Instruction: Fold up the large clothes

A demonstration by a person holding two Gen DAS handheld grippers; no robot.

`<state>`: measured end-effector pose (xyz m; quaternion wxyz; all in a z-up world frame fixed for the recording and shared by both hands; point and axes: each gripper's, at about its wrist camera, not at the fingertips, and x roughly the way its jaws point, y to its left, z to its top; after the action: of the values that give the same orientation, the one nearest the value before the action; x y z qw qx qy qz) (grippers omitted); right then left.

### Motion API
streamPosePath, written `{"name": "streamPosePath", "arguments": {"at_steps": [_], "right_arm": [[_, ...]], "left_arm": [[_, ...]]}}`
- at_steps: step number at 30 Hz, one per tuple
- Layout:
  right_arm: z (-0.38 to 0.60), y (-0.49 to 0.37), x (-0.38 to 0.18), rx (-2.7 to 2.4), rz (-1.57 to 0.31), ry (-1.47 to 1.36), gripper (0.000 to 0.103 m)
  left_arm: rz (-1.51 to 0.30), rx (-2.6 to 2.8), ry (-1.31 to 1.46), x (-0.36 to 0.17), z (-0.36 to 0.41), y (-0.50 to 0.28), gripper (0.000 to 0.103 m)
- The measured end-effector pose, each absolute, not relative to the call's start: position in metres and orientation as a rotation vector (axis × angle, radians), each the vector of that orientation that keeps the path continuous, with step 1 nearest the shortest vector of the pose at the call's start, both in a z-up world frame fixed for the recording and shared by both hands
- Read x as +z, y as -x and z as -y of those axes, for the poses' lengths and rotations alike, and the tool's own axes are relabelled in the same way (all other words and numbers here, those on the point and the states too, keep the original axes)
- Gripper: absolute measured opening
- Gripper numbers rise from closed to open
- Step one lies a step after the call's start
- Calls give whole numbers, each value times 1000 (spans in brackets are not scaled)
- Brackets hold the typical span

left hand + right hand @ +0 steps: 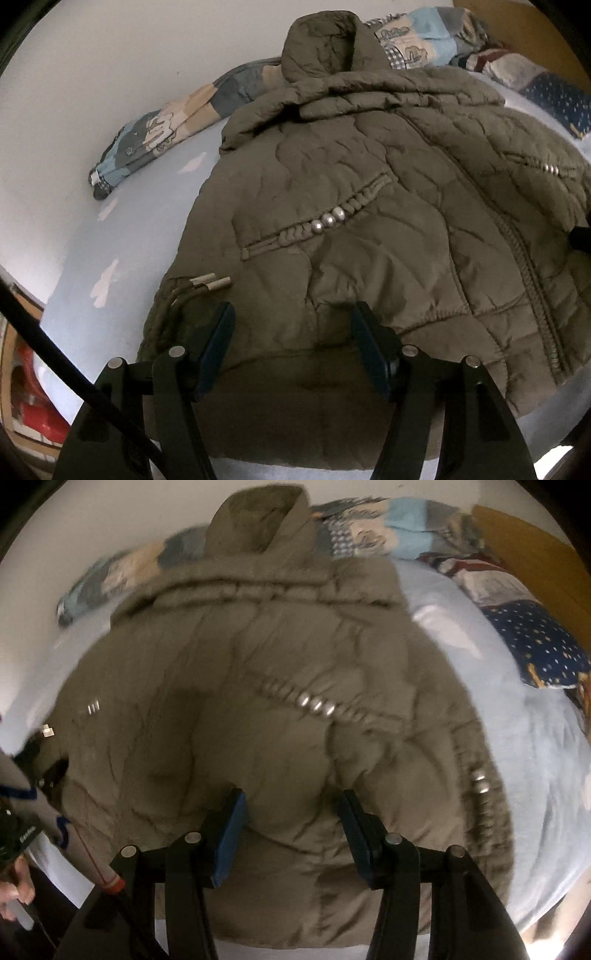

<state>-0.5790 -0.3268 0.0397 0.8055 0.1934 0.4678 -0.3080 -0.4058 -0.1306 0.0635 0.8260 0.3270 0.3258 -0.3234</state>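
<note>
An olive-brown quilted puffer jacket (369, 229) (258, 701) lies spread front side up on the light blue bed sheet (110, 229) (517, 738). Its hood (325, 40) (258, 520) points to the far wall and its hem is nearest to me. My left gripper (293, 310) hovers open over the hem on the left side, just right of the drawstring ends (210, 282). Nothing is pressed between its blue pads. My right gripper (292, 794) stands open over the hem on the right side, with puffy fabric below the gap. The right wrist view is blurred.
A patchwork quilt (162, 129) (399, 520) lies bunched along the white wall (92, 74) behind the hood. At the far right, a dark blue dotted pillow (565, 99) (539, 642) sits by a wooden headboard (535, 542). A hand (18, 890) shows at the lower left.
</note>
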Motion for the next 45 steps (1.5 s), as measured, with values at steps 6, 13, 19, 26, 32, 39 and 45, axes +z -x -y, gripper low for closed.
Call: {"name": "streamPosePath", "arguments": {"at_steps": [6,13,19,26,32,39,45], "right_arm": [[332,584,31,-650,-1014,-436,62],[328,575,29,-653,-1026,-427,64],[328,575,29,-654,-1027,-426,66],[328,575,28,-655,-1029,-427,67],[328,575,28,-655,-1029,-427,68],[328,574,27,-654,-1031,-428,69],[328,574,28,-649,-1033,-442,69]], "left_arm": [[-686,-689,-697,64,131,407,65],[-676,-688,-703,64,133,407,65],[-676,-687,-703,63,134,408,65],[-672,-694,-691,69,136,410,65],[-655,-715,-688,74,142,419,65],[-645,-733,-693,76,150,424,65],[-694,-770,-633,88,160,417,65]]}}
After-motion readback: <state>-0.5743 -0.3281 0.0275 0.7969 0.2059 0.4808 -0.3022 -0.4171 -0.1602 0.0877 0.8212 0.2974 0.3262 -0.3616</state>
